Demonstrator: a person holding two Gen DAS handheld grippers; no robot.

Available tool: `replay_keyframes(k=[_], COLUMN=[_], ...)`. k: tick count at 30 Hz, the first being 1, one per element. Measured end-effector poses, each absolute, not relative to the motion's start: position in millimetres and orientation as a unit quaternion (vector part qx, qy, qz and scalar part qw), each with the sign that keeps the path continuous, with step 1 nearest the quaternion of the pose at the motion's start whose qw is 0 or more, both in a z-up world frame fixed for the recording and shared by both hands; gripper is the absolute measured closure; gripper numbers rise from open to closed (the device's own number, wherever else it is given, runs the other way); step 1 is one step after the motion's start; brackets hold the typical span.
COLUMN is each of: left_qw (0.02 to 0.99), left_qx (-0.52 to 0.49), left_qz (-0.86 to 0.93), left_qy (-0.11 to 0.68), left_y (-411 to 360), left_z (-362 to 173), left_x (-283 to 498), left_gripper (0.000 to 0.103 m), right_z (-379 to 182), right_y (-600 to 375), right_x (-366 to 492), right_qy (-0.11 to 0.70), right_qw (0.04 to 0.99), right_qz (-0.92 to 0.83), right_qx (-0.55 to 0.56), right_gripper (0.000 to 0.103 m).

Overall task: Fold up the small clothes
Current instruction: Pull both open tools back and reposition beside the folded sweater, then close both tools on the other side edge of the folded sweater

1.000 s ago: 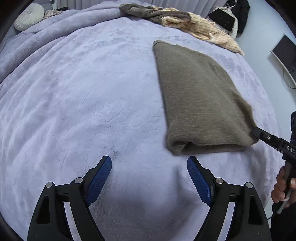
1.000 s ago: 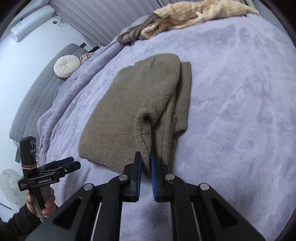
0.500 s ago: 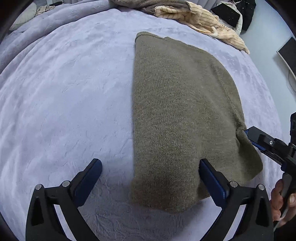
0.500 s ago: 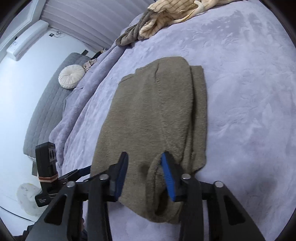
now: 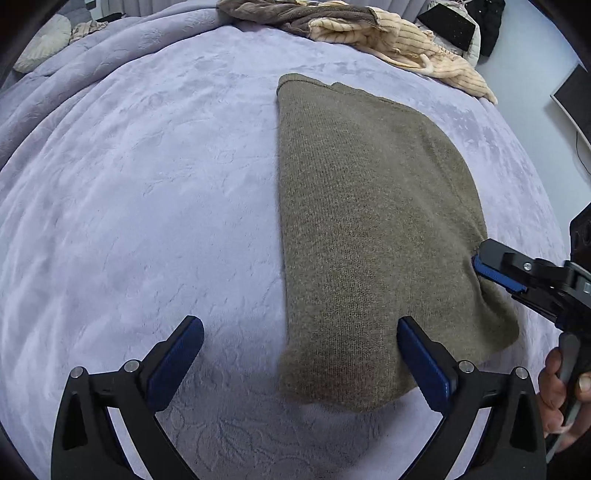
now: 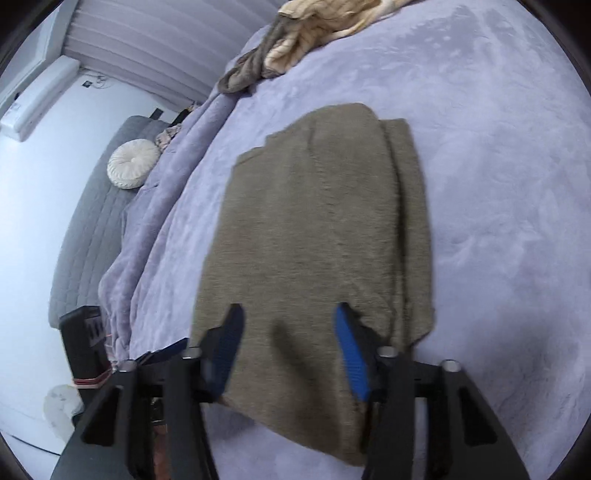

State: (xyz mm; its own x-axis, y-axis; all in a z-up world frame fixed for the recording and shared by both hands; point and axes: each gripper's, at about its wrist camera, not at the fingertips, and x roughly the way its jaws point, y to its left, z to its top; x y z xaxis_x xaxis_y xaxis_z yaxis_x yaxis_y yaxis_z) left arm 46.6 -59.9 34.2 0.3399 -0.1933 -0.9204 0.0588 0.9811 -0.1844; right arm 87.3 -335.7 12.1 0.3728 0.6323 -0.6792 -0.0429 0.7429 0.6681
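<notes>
A folded olive-brown knit garment (image 5: 369, 221) lies flat on the lavender bed cover (image 5: 147, 221); it also shows in the right wrist view (image 6: 317, 236). My left gripper (image 5: 299, 362) is open wide and empty, its jaws straddling the garment's near left corner. My right gripper (image 6: 288, 343) is open and empty over the garment's near end; in the left wrist view it (image 5: 495, 273) sits at the garment's right edge.
A pile of beige and brown clothes (image 5: 369, 29) lies at the far side of the bed. A round white cushion (image 6: 131, 168) rests on a grey sofa to the left. Dark bags (image 5: 461, 26) and a screen stand off the bed's far right.
My right gripper opened and let go of the garment, which now lies flat. My left gripper moved in over the garment's near corner.
</notes>
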Motion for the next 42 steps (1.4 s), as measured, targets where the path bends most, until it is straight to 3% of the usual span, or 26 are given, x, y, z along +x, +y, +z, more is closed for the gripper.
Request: replay_keyframes(k=[4, 5, 6, 8, 18, 31, 36, 37, 38, 39, 40, 41, 42], left_qw=[0.813, 0.812, 0.814, 0.819, 0.815, 0.743, 0.728, 0.730, 0.733, 0.737, 0.744, 0.748, 0.752], left_qx=[-0.055, -0.063, -0.066, -0.062, -0.068, -0.189, -0.193, -0.188, -0.180, -0.169, -0.149, -0.137, -0.131], left_qz=[-0.091, -0.098, -0.106, -0.115, -0.124, -0.204, -0.220, -0.221, -0.224, -0.225, -0.221, -0.220, -0.222], left_qy=[0.573, 0.571, 0.568, 0.559, 0.562, 0.609, 0.620, 0.619, 0.617, 0.614, 0.613, 0.611, 0.607], left_y=[-61, -59, -59, -59, -59, -54, -71, -75, -80, -84, -88, -91, -92], left_z=[41, 46, 50, 60, 63, 17, -2, -2, 0, 3, 6, 9, 12], left_x=[43, 41, 40, 38, 65, 132, 148, 149, 150, 150, 148, 147, 146], left_gripper=[0.000, 0.000, 0.000, 0.000, 0.000, 0.000, 0.000, 0.000, 0.001, 0.011, 0.020, 0.024, 0.034], right_z=[16, 25, 33, 52, 60, 4, -17, -18, -19, -20, -20, -17, -13], right_y=[-358, -361, -366, -376, -411, -380, -357, -351, -344, -337, -327, -320, -315], right_x=[75, 69, 66, 55, 60, 116, 138, 142, 144, 147, 149, 148, 147], right_qy=[0.500, 0.488, 0.476, 0.452, 0.455, 0.520, 0.538, 0.538, 0.539, 0.545, 0.555, 0.555, 0.552], right_qw=[0.776, 0.786, 0.796, 0.828, 0.833, 0.783, 0.763, 0.763, 0.761, 0.759, 0.762, 0.770, 0.774], right_qz=[0.219, 0.220, 0.220, 0.185, 0.167, 0.194, 0.217, 0.223, 0.231, 0.236, 0.230, 0.228, 0.233], right_qx=[0.316, 0.309, 0.303, 0.277, 0.267, 0.282, 0.284, 0.280, 0.276, 0.267, 0.241, 0.216, 0.204], right_gripper=[0.072, 0.061, 0.035, 0.006, 0.006, 0.006, 0.006, 0.008, 0.016, 0.029, 0.032, 0.041, 0.056])
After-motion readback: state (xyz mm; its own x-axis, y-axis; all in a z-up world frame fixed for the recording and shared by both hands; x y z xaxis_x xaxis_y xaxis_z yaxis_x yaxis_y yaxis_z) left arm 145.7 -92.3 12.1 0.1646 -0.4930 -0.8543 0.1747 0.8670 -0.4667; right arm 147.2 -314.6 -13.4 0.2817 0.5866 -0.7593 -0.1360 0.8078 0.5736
